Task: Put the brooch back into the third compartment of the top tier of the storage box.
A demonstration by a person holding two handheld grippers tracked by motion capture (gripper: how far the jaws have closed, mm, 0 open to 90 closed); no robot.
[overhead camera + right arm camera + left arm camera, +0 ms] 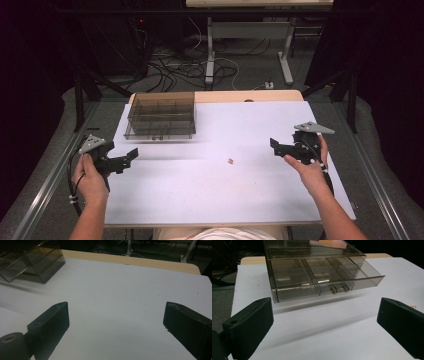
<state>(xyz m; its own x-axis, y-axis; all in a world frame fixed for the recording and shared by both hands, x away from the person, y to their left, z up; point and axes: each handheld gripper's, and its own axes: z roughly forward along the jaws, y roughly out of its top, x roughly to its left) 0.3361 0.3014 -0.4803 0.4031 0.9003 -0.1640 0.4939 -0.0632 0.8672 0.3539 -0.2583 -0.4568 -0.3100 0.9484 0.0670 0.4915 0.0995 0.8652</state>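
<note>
While grippers gape, table [210,200] mid bare.

The white rectangular tabletop [215,190] is lit evenly and fairly brightly from above, while the surroundings are left in near darkness. A soft, smeared shadow is cast in front of the smoky transparent plastic drawer box [312,277], and pale reflections are seen on its top and front panels. In both gripper views the black jaws at the lower corners are rendered soft and out of focus, with faint dark shadows laid beneath them. All three pictures are slightly grainy and low in sharpness. A cool bluish tint is given to the white surface.
</note>
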